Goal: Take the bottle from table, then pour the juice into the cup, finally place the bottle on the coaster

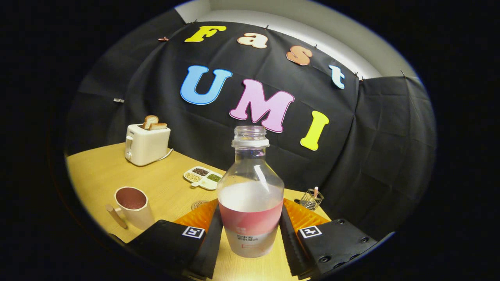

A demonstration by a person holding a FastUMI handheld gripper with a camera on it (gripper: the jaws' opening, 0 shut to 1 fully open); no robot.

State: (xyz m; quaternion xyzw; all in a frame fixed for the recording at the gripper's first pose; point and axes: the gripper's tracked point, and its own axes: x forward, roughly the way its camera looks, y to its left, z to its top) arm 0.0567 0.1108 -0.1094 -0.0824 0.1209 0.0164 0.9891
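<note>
Clear plastic bottle (250,195), uncapped, upright at lower centre, clamped between both fingers (203,230) of the gripper (250,230) at its pink label. Roughly half full, so liable to slosh out through the open neck under any abrupt tilt. Cup (133,207) at lower left, beside the left finger; possible overshoot past its rim onto the wooden table (164,187). Coaster (199,203) half hidden behind the left finger, easy to miss when setting down.

Staged booth, black cloth wall (187,128), wooden table (164,187), toaster (146,144) holding bread, like a mock kitchen
</note>
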